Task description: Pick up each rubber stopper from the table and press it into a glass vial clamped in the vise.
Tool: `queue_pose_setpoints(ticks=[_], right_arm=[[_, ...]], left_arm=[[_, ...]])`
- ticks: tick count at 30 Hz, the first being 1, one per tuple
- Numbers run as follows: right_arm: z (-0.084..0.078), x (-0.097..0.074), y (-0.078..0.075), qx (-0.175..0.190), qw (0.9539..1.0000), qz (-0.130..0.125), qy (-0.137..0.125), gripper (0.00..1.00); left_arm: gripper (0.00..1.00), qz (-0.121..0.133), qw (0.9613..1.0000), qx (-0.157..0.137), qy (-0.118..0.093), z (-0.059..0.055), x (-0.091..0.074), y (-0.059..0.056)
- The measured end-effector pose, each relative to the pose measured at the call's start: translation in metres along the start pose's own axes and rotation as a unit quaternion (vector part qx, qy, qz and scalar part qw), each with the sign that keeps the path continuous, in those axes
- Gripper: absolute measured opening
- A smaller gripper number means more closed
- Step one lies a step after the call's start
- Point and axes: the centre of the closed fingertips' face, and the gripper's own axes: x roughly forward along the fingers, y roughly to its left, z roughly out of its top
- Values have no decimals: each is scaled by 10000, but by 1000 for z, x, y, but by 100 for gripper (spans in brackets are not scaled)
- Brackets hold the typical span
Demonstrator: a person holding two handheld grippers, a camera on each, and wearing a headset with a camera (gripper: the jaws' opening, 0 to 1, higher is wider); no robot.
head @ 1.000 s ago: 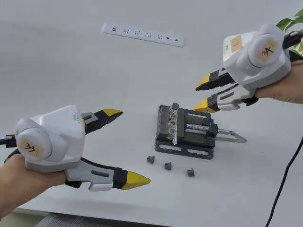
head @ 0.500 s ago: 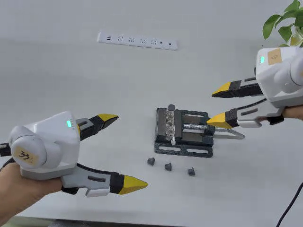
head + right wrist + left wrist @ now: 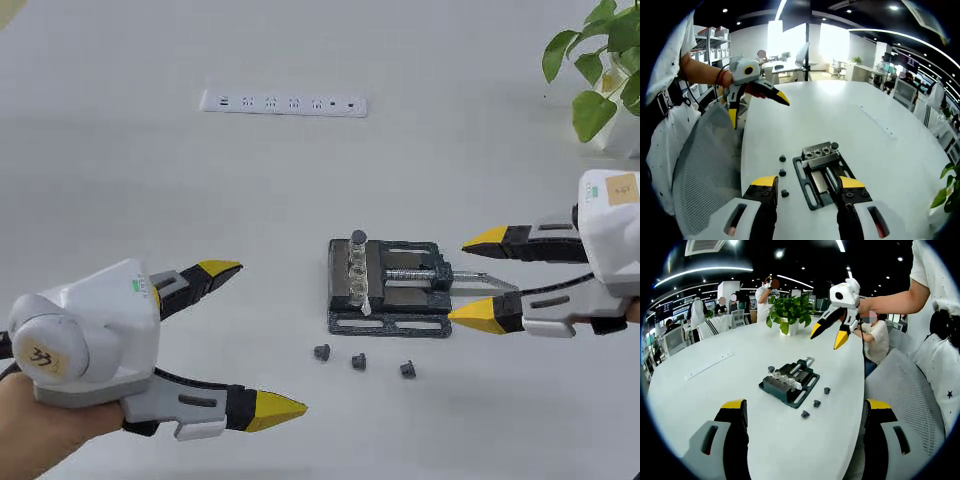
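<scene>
Three stoppers [image 3: 358,361] loose on the counter [image 3: 150,180], just in front of the vise [image 3: 390,325]; a fourth already capping the far vial [image 3: 357,254]. Left tongs [image 3: 268,337] and right tongs [image 3: 460,280] both spread, empty. Probably light, soft, grippy: pinch across the sides, lightly. Glass fragile, so press straight down.

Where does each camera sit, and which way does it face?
Head view: on the person's head, looking down at the vise; left gripper and right gripper show.
Left gripper view: on the left gripper, facing over the vise toward the right gripper; own open jaws at bottom.
Right gripper view: the opposite way, toward the left gripper; own open jaws at bottom.
All share the vise and three loose rubber stoppers.
</scene>
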Motion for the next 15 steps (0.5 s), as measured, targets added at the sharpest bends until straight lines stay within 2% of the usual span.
queue_pose_setpoints(ticks=[8,15], right_arm=[[-16,7,16,314,9990,58,-300,44],[-35,19,28,529,9979,138,-345,42]], left_arm=[[96,-27,10000,11,55,0,2,-2],[96,-47,9999,29,118,-1,3,-3]])
